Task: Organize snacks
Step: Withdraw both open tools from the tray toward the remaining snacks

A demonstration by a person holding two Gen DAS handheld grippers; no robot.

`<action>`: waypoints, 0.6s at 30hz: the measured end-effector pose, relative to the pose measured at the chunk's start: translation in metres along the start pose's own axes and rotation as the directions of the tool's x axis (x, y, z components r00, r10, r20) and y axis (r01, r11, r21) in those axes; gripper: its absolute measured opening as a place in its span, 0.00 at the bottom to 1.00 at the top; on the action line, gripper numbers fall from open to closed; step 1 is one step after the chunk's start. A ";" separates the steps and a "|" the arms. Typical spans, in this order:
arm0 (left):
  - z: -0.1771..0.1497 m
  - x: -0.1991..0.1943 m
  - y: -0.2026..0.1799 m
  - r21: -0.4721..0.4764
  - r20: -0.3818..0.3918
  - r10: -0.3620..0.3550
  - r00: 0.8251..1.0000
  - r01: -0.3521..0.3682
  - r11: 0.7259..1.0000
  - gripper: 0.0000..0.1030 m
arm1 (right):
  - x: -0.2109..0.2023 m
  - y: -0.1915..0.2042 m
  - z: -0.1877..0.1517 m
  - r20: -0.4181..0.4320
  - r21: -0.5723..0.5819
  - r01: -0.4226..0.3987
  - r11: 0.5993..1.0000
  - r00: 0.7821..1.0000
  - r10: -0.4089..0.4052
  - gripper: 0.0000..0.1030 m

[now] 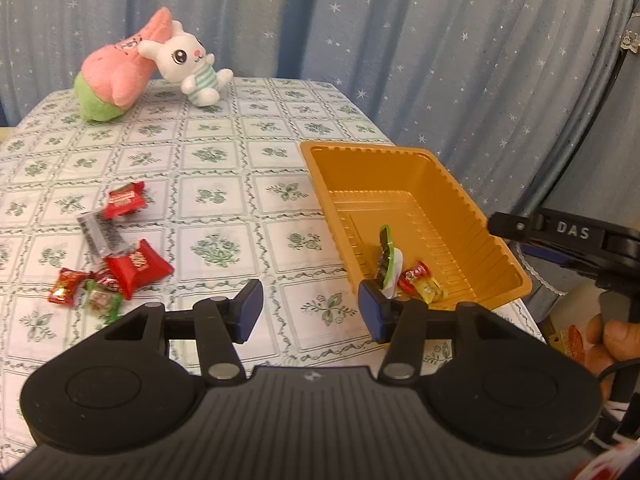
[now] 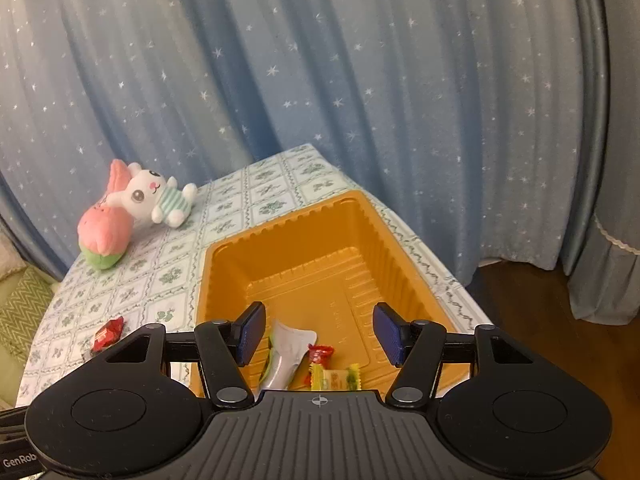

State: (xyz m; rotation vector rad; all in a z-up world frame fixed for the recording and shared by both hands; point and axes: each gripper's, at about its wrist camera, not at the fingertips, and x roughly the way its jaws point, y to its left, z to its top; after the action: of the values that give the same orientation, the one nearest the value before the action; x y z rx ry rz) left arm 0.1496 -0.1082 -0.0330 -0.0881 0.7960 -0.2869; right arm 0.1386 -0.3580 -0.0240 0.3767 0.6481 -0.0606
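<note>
An orange plastic tray stands at the table's right edge. It holds a green-and-white packet, a small red candy and a yellow candy. Loose snacks lie on the table to the left: a red packet, a silver wrapper, a red pillow packet and small red and green candies. My left gripper is open and empty above the cloth between pile and tray. My right gripper is open and empty over the tray's near end.
A pink plush and a white rabbit plush lie at the table's far left. A blue starred curtain hangs behind. The right gripper's body shows at the right, and the floor drops off past the table's right edge.
</note>
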 end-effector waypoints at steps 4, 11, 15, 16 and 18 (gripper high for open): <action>-0.004 -0.013 0.006 0.005 0.009 0.023 1.000 -0.023 1.000 0.50 | -0.017 0.001 -0.007 -0.007 0.003 0.013 1.000 1.000 -0.013 0.58; -0.016 -0.041 0.017 -0.001 0.015 0.050 0.999 -0.050 0.999 0.53 | -0.049 0.015 -0.029 -0.020 -0.029 0.004 1.000 1.000 -0.005 0.58; -0.023 -0.057 0.023 -0.008 0.022 0.064 0.998 -0.064 0.998 0.56 | -0.062 0.027 -0.037 -0.019 -0.060 -0.004 0.998 1.000 0.003 0.58; -0.024 -0.061 0.025 -0.009 0.024 0.066 0.998 -0.066 0.998 0.56 | -0.064 0.030 -0.039 -0.018 -0.066 -0.006 0.998 1.000 0.005 0.58; -0.027 -0.068 0.028 -0.014 0.028 0.071 0.997 -0.071 0.997 0.56 | -0.068 0.035 -0.041 -0.020 -0.076 -0.014 0.997 1.000 0.013 0.58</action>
State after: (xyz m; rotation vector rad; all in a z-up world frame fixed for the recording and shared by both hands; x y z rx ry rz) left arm 0.0911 -0.0610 -0.0101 -0.0756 0.7709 -0.2126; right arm 0.0666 -0.3148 -0.0018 0.3085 0.6650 -0.0196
